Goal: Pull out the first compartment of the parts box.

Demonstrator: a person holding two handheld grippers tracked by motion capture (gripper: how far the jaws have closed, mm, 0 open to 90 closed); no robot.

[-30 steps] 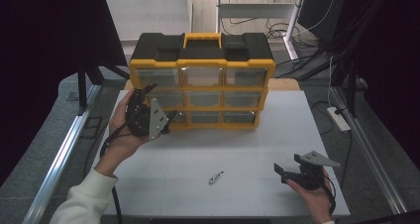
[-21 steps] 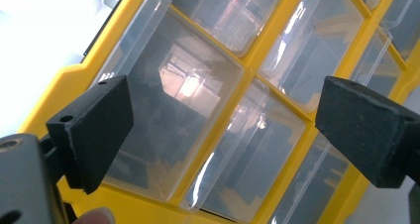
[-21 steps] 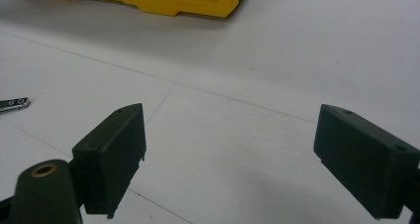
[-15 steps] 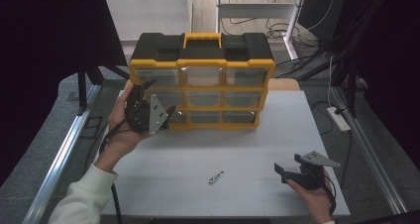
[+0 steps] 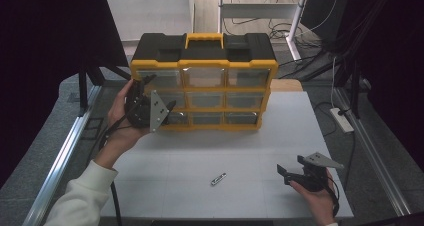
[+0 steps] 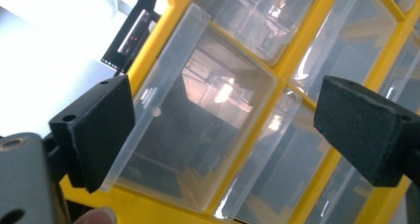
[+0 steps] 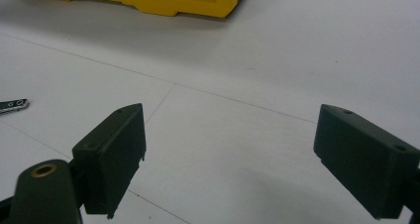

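— Tongs first, from the high view: what has been altered? The left tongs [image 5: 167,107] have been carried up from the bottom-left drawer front to the left column of the yellow organizer [image 5: 202,81], and are now held against the middle-left drawer [image 5: 170,99]. The right tongs [image 5: 292,168] have been left where they were, low on the white bench [image 5: 200,156], well apart from the cabinet.

— And the small dark piece [image 5: 218,179]? It has not been moved; it is seen lying flat on the bench between the two hands, nearer the right one, untouched.

— What is added by the left gripper view? The jaws are seen spread wide, with nothing between them. A clear drawer [image 6: 198,110] is framed in the gap, its front standing a little proud of the yellow frame, so it may have been started open; no contact is shown. A fingertip [image 6: 96,216] is glimpsed at the bottom edge.

— And the right gripper view? The jaws are likewise held apart over bare bench. The dark piece [image 7: 12,105] is caught at the left edge, and the organizer's yellow base [image 7: 148,1] at the top.

— What is meant for the work? A drawer is judged to have been picked out for pulling; closing on its lip is not yet done, and the piece on the bench is presumably to be fetched afterwards.
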